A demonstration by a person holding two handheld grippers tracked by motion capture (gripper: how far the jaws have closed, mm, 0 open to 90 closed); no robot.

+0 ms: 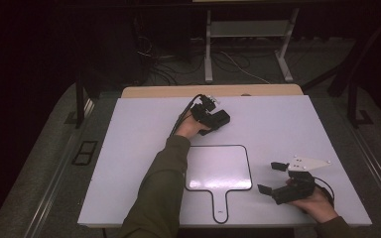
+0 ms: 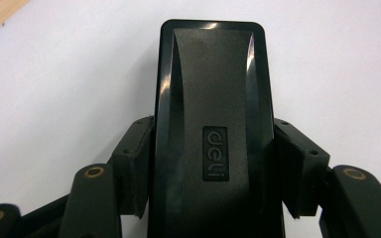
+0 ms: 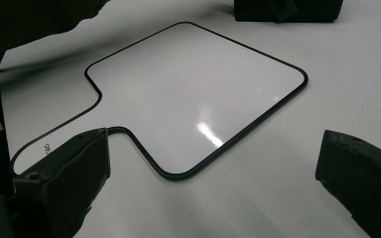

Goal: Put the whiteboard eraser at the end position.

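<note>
The left gripper [image 2: 213,168] clamps a glossy black oblong plastic eraser [image 2: 212,124] embossed "deli", its long axis pointing straight away between the jaws. The right gripper [image 1: 273,177] rests spread wide, holding nothing, beside the white paddle-shaped whiteboard [image 1: 220,168].

A white surface [image 1: 287,124] with a wooden strip [image 1: 154,91] along its far edge, grey floor [image 1: 39,163] around it, cables [image 1: 233,62] and a white frame [image 1: 208,49] beyond.
</note>
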